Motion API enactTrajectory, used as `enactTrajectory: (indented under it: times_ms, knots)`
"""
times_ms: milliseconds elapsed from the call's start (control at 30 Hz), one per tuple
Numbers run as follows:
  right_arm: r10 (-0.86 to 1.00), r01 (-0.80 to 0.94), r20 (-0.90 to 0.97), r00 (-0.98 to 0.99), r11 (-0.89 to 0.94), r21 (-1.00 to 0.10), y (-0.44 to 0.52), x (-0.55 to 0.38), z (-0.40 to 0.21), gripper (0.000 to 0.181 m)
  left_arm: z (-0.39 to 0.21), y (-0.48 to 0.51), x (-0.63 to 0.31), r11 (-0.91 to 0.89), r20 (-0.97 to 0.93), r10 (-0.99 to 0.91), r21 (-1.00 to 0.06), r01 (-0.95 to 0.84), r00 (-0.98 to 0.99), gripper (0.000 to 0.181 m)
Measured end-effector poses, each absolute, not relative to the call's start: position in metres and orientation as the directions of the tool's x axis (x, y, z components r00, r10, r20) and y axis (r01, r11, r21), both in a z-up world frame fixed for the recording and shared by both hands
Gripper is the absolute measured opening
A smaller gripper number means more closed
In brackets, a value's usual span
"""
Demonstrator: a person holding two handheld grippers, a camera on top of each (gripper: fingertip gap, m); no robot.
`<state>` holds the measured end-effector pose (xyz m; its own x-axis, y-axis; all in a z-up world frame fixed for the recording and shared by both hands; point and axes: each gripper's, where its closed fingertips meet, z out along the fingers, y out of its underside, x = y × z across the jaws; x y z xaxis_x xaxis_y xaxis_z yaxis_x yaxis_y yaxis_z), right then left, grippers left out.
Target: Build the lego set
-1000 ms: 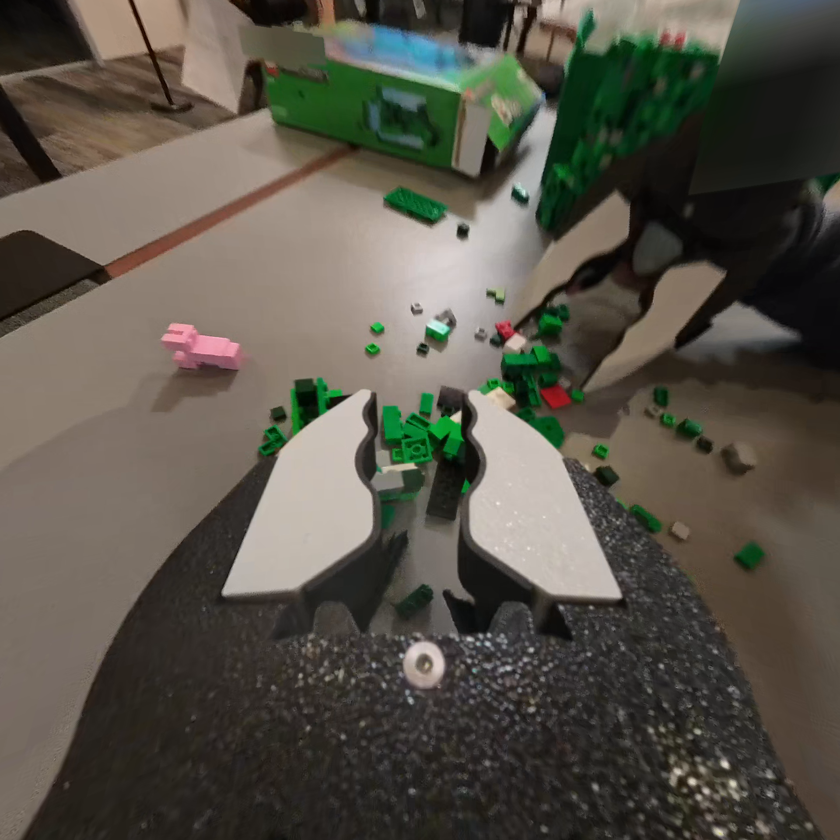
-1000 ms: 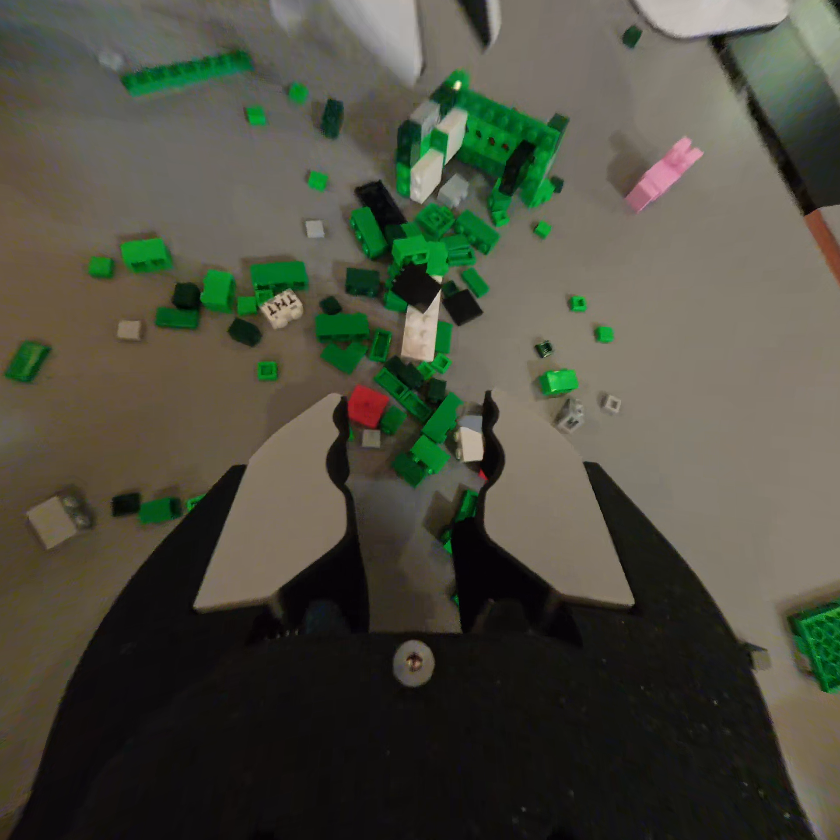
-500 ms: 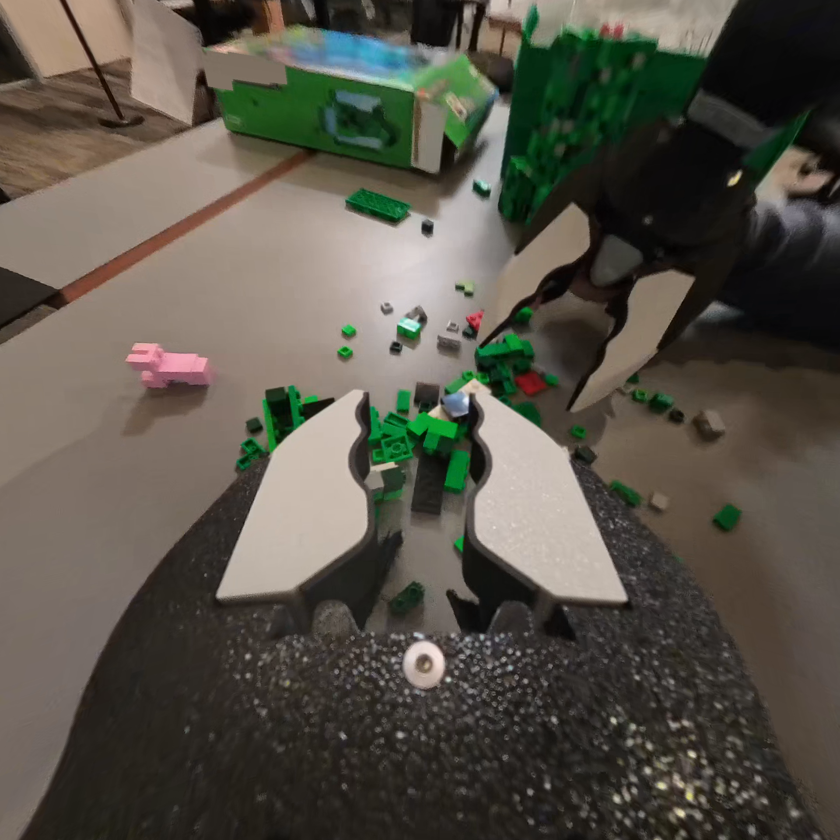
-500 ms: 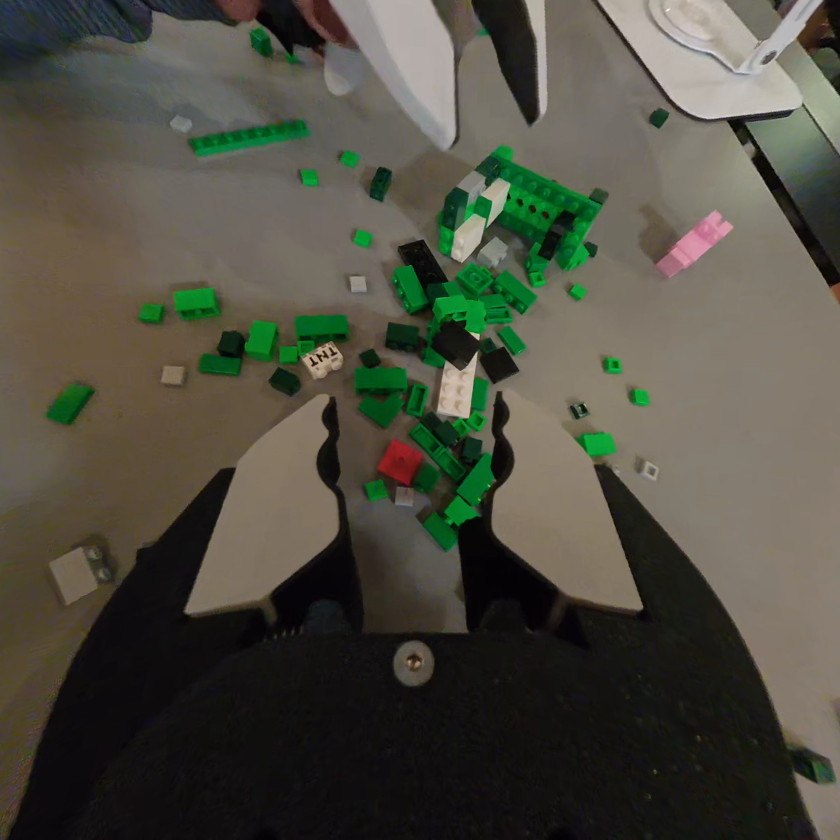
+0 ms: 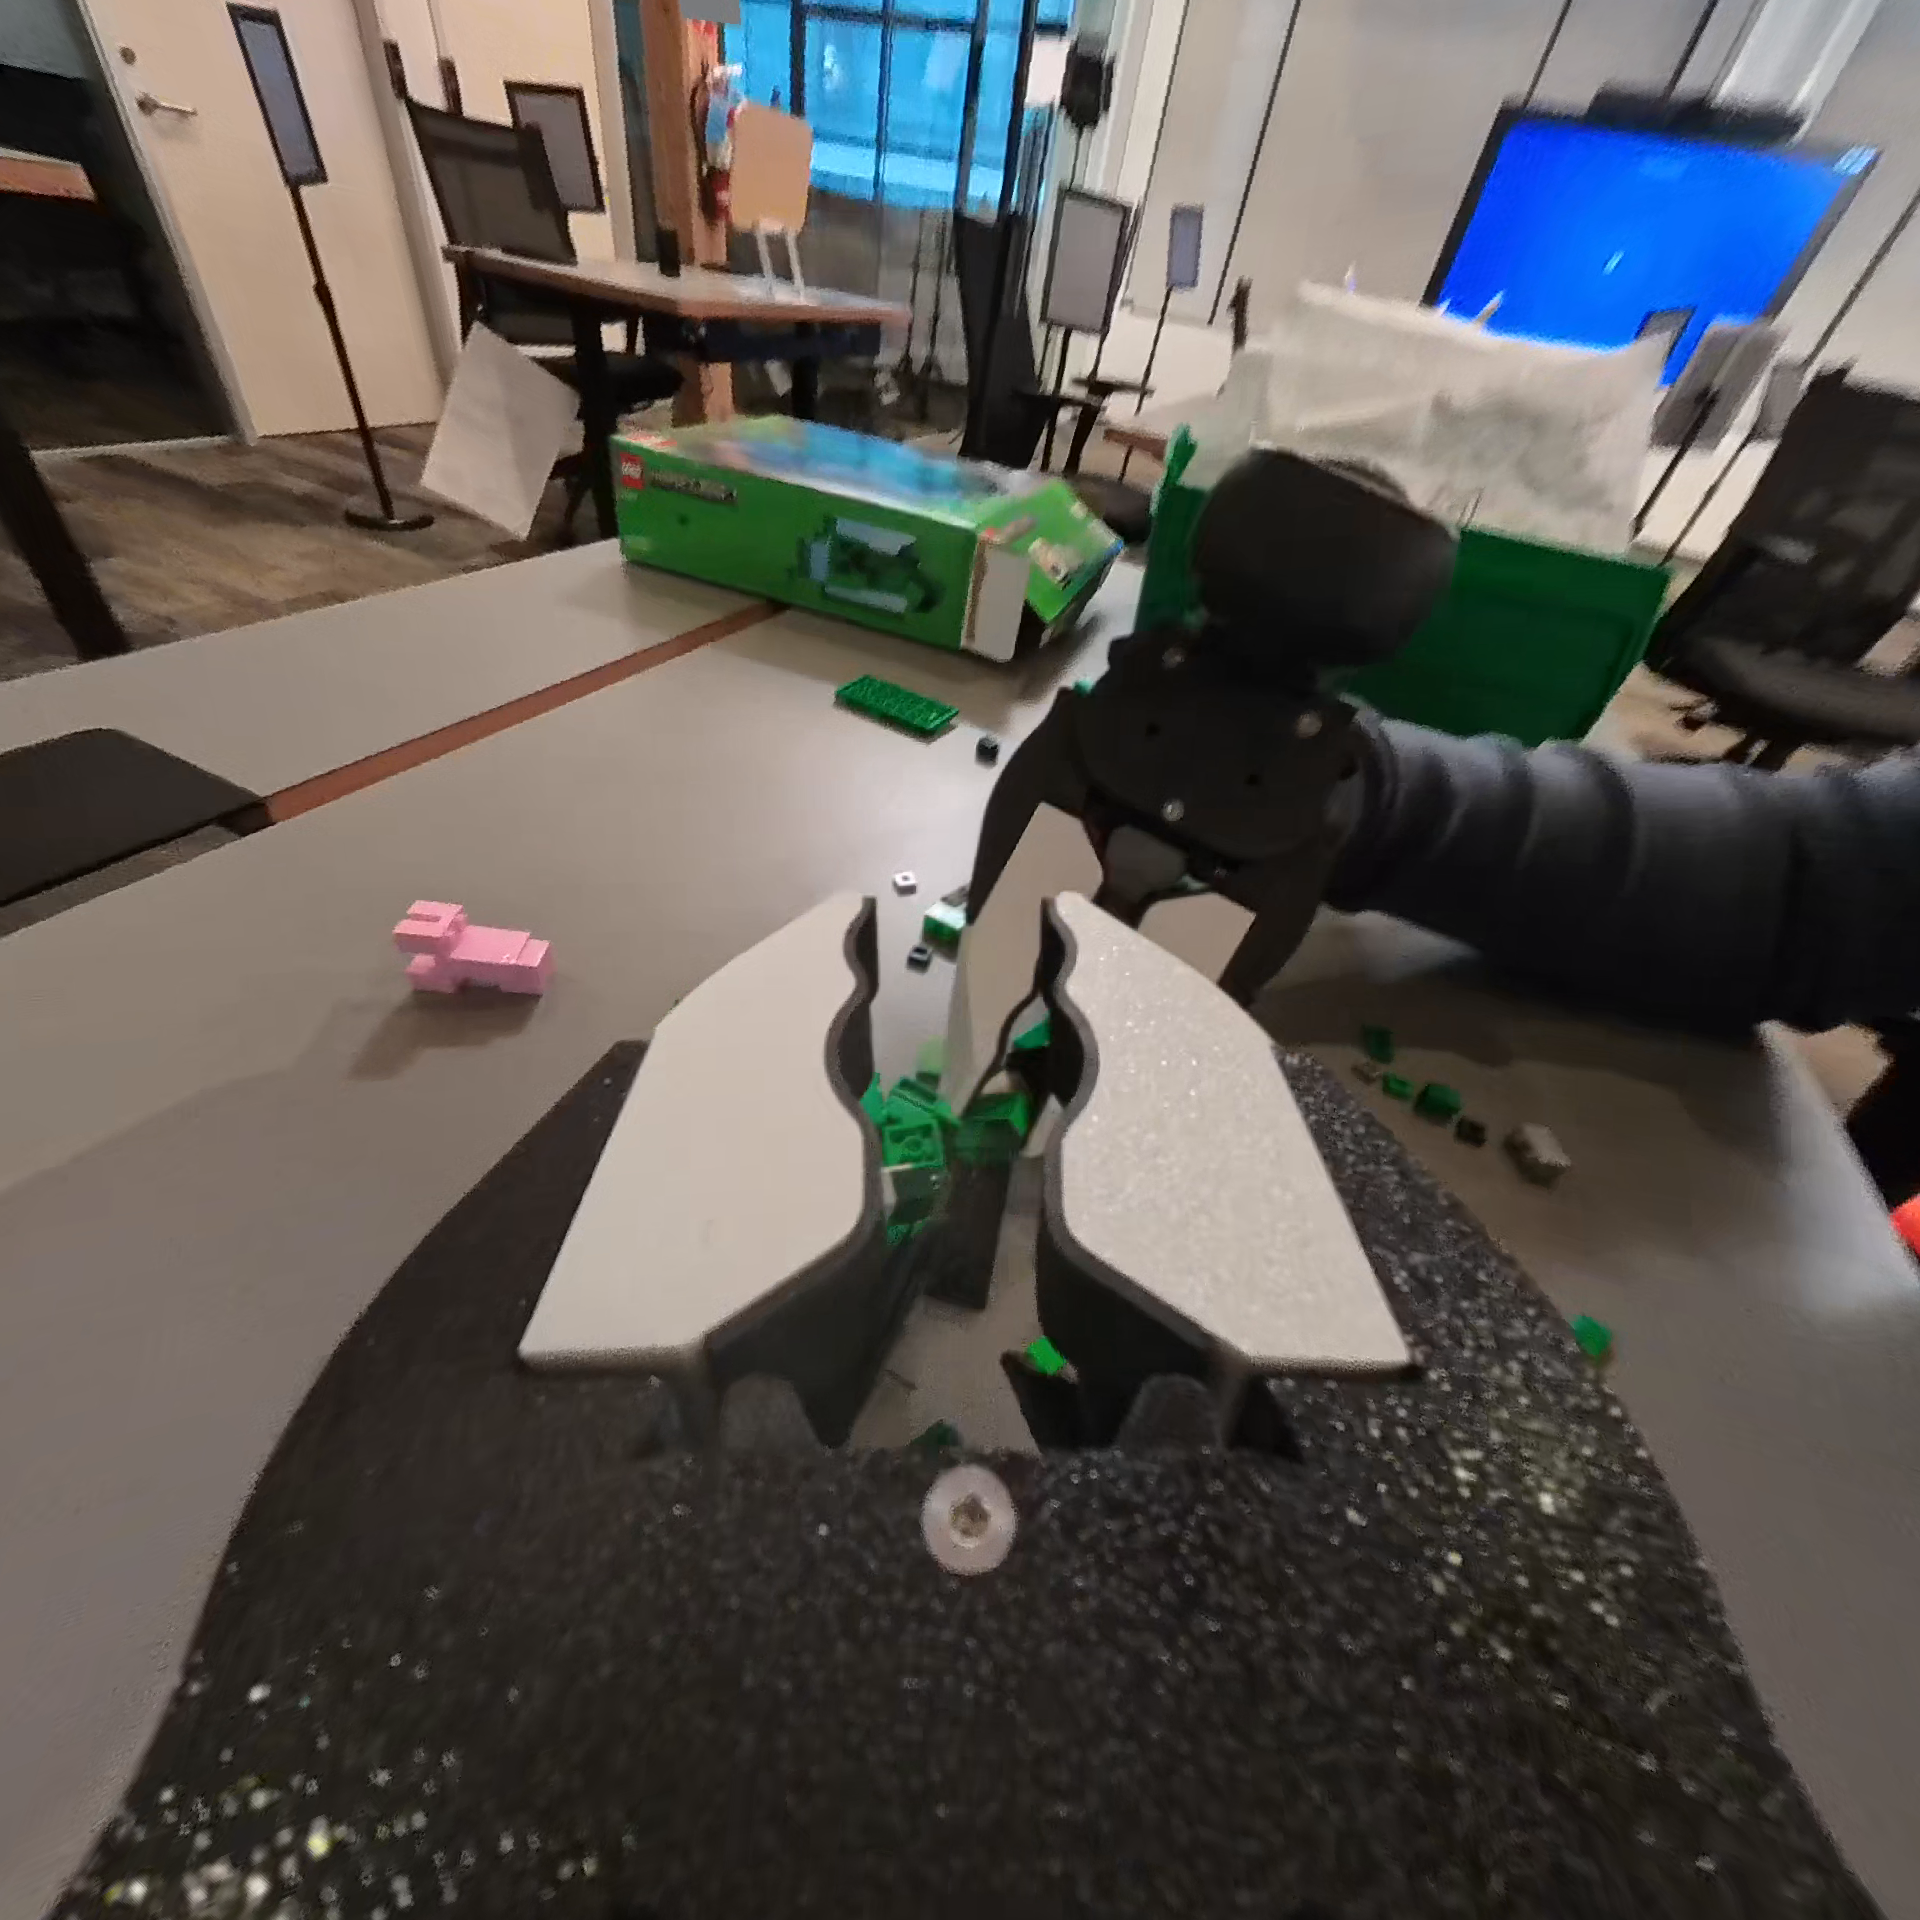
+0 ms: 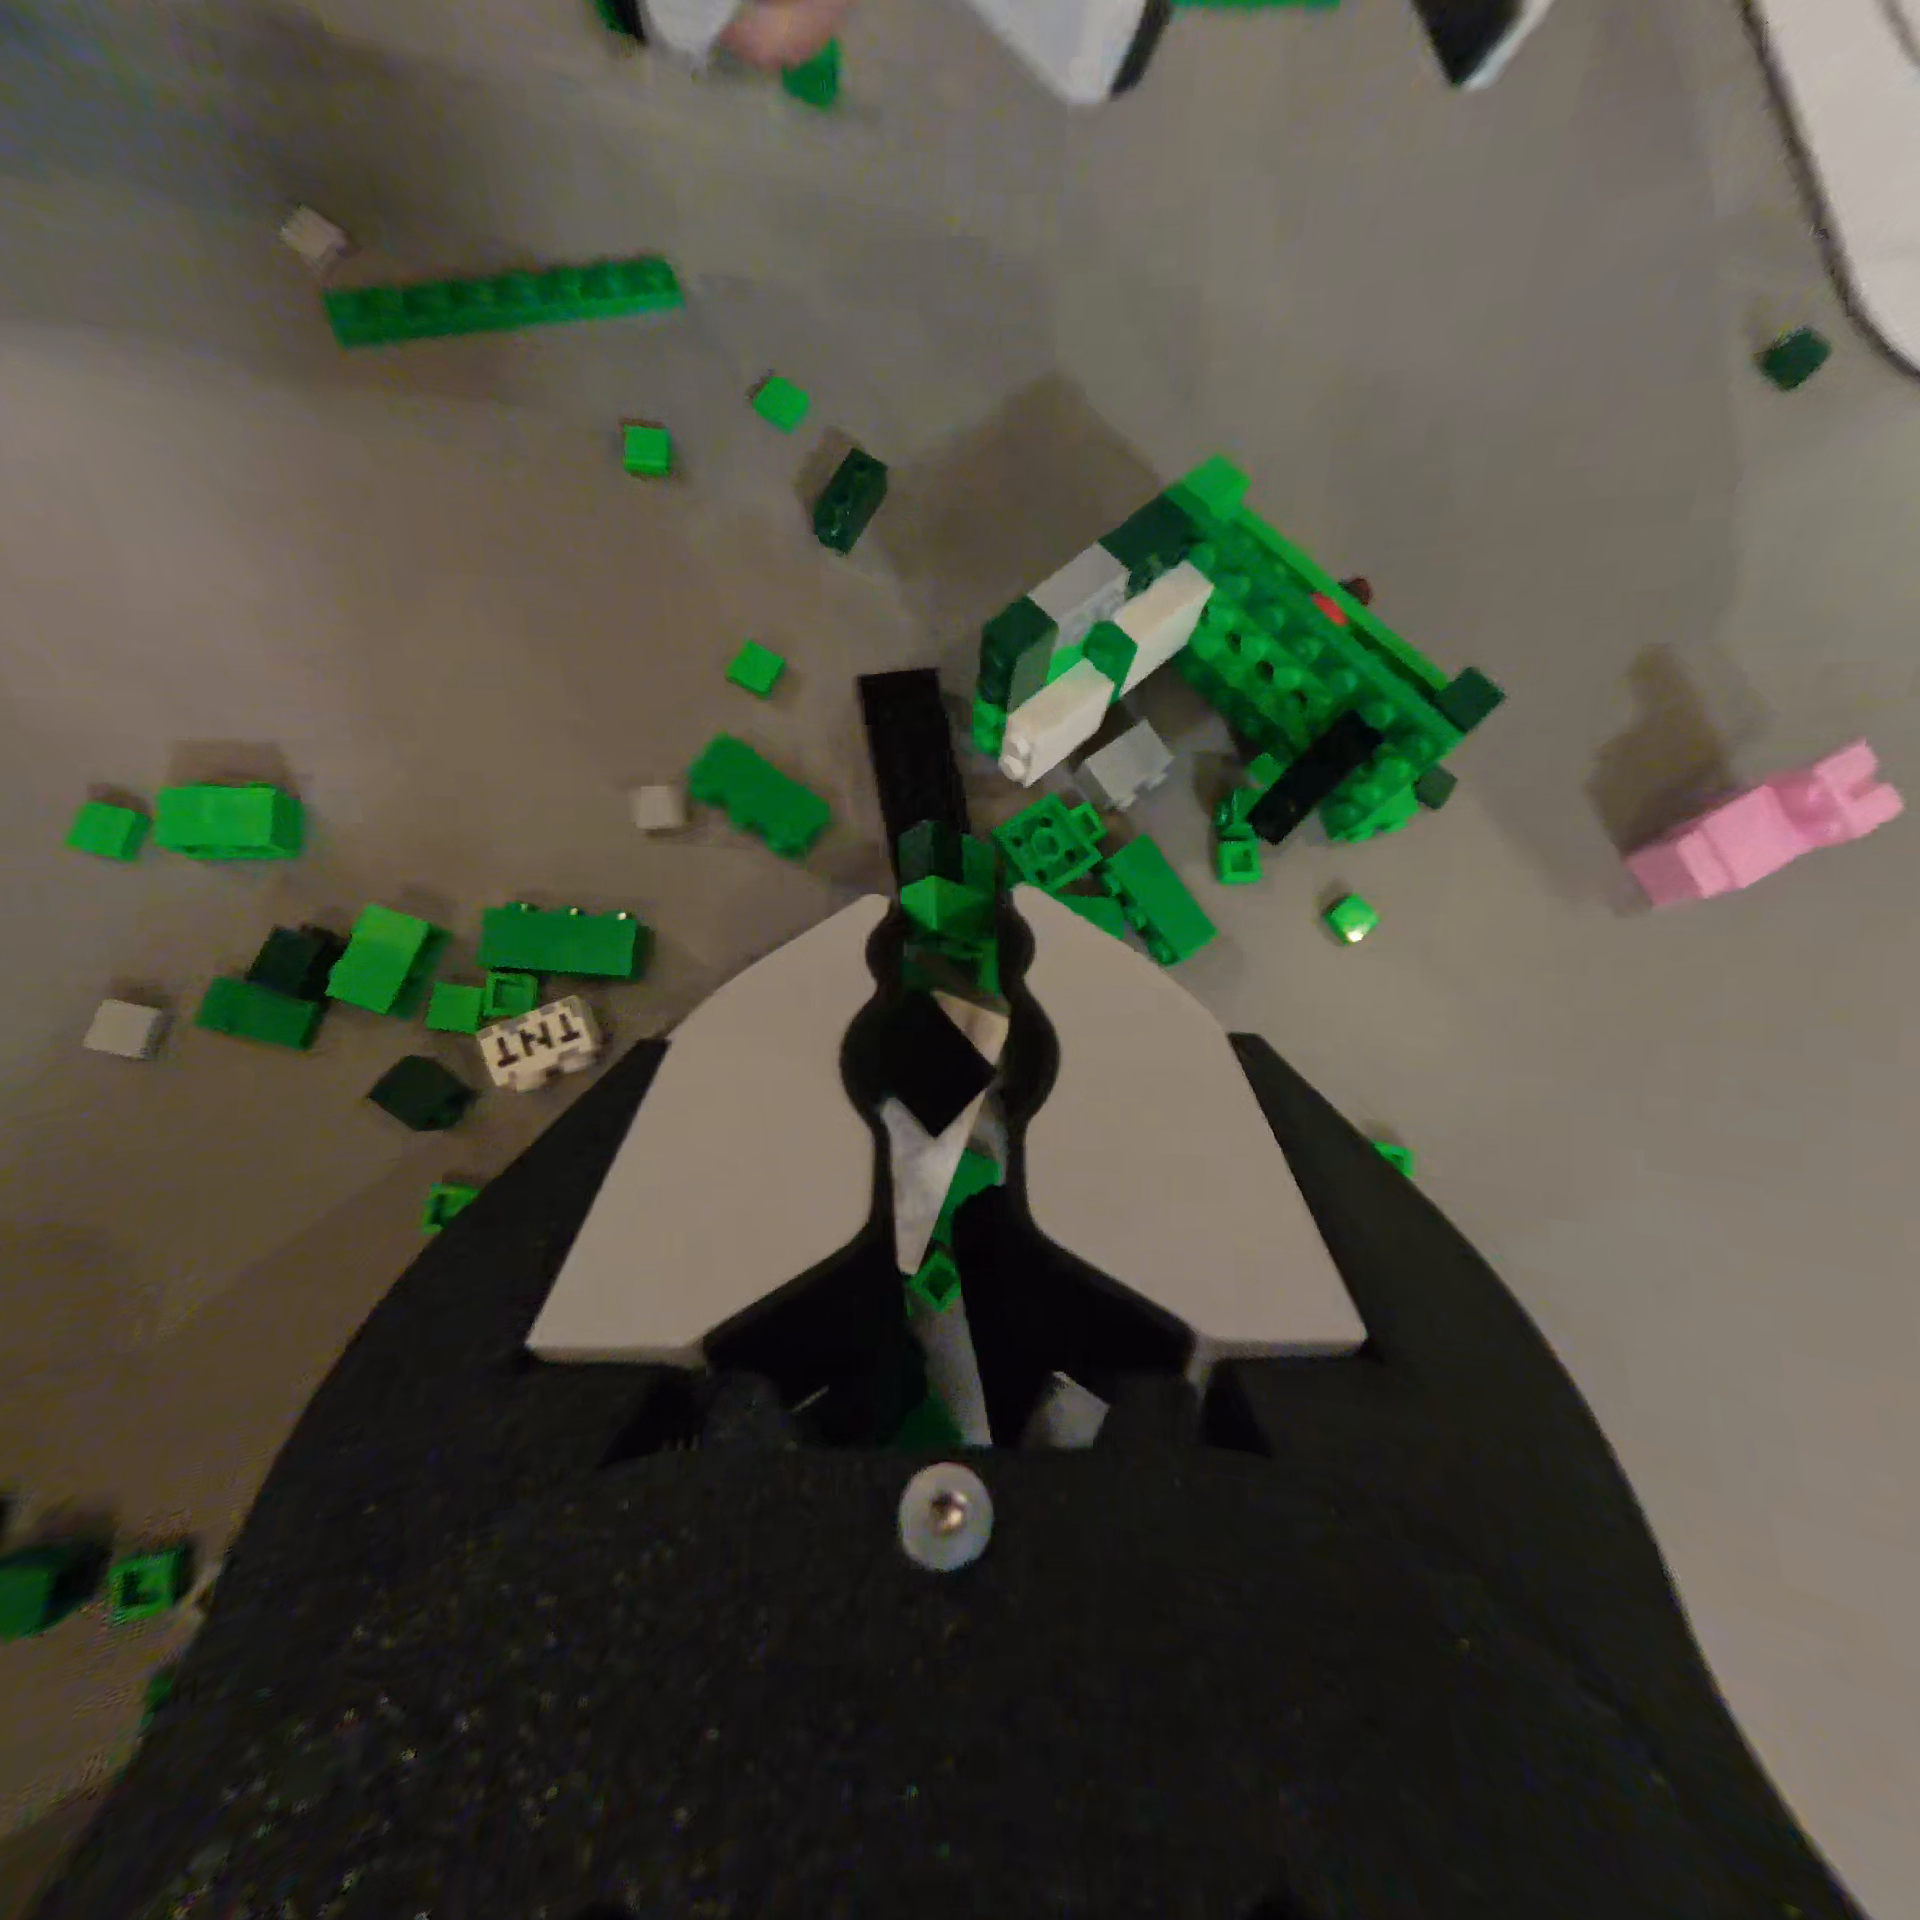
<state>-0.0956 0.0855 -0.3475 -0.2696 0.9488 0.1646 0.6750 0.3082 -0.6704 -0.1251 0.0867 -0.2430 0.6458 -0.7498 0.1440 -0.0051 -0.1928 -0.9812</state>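
Loose green, black, white and grey Lego bricks lie in a pile [image 6: 1049, 842] on the grey table [image 6: 1247, 260]. My right gripper [image 6: 948, 902] is down in the pile, its jaws nearly together with a green brick [image 6: 940, 906] between the tips. A half-built green and white model [image 6: 1299, 665] lies just beyond on the right. My left gripper [image 5: 958, 920] is open and empty, held above the near side of the pile [image 5: 920, 1132]. The right gripper's black body [image 5: 1205, 748] and a dark sleeve [image 5: 1621, 862] show beyond it.
A pink pig figure [image 5: 473, 948] stands left of the pile and shows in the right wrist view [image 6: 1766, 831]. A green set box [image 5: 831, 540], a green plate [image 5: 896, 707] and a tall green build [image 5: 1538, 644] are at the back. A long green brick [image 6: 504, 301] lies far left. Tip to tip, the grippers are about 11 cm apart. Both grippers' tips are roughly 15 cm from the pink pig figure [image 5: 473, 948]. Seen from the right wrist view [image 6: 1760, 805] as well.
My right gripper has dropped into the pile and its jaws have closed around a green brick. My left gripper has tilted up and stayed open.
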Motion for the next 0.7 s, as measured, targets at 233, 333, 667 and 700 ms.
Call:
enactTrajectory:
  times_ms: [233, 333, 667, 700]
  knots:
    - [0.81, 0.453, 0.581, -0.084, 0.55, -0.701, 0.096, -0.092, -0.297, 0.016, -0.271, 0.079, -0.104, -0.401, 0.324, -0.783, -0.916, -0.032, 0.531, 0.04]
    - [0.674, 0.405, 0.738, 0.014, 0.671, -0.621, 0.089, -0.08, -0.278, 0.016, -0.282, 0.074, -0.082, -0.45, 0.376, -0.801, -0.892, -0.053, 0.466, 0.043]
    - [0.156, 0.437, 0.984, 0.089, 0.882, -0.179, 0.067, -0.067, -0.25, 0.016, -0.259, 0.058, -0.055, -0.529, 0.539, -0.813, -0.842, 0.106, 0.219, 0.017]
    - [0.139, 0.437, 0.986, 0.089, 0.884, -0.164, 0.066, -0.067, -0.25, 0.015, -0.259, 0.057, -0.056, -0.515, 0.525, -0.822, -0.851, 0.104, 0.223, 0.016]
